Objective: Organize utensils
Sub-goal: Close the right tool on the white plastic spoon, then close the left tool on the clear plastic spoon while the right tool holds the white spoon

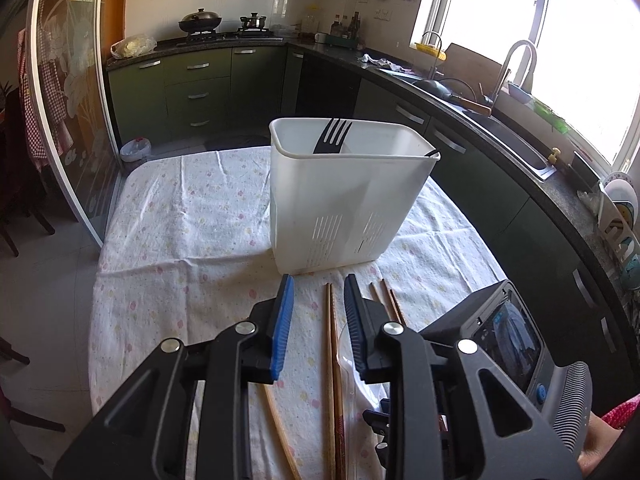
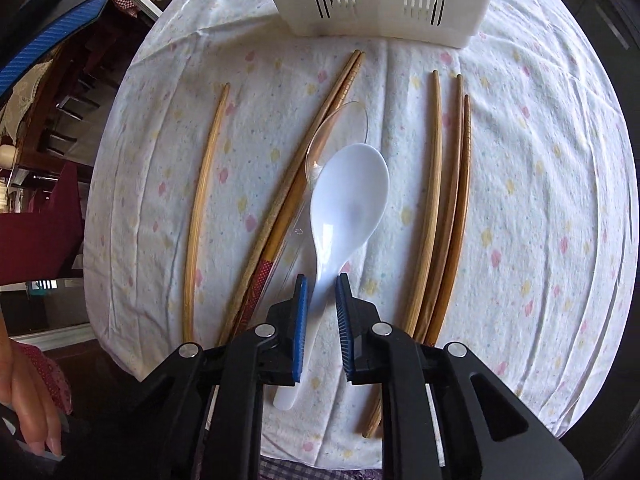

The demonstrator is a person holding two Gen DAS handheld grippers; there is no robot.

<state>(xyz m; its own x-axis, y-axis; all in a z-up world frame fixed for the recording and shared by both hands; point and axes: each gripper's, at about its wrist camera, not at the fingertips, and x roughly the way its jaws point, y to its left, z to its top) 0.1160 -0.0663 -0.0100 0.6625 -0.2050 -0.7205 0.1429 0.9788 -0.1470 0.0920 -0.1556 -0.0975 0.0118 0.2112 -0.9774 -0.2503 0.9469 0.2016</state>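
A white utensil holder (image 1: 344, 204) stands on the cloth-covered table (image 1: 180, 240) with a black fork (image 1: 333, 136) in it; its slotted base shows in the right wrist view (image 2: 376, 0). My left gripper (image 1: 318, 292) is open and empty above a chopstick pair (image 1: 334, 360). My right gripper (image 2: 322, 286) is closed around the handle of a white spoon (image 2: 348, 200), which rests on the cloth. A clear plastic spoon (image 2: 340, 128) lies under the white one. Several wooden chopsticks (image 2: 440, 200) lie on both sides.
A single chopstick (image 2: 204, 200) lies at the left. The right gripper's body (image 1: 508, 328) sits right of the left gripper. Kitchen counters, a sink (image 1: 512, 136) and a stove (image 1: 224, 28) surround the table. The table edge is close at the left.
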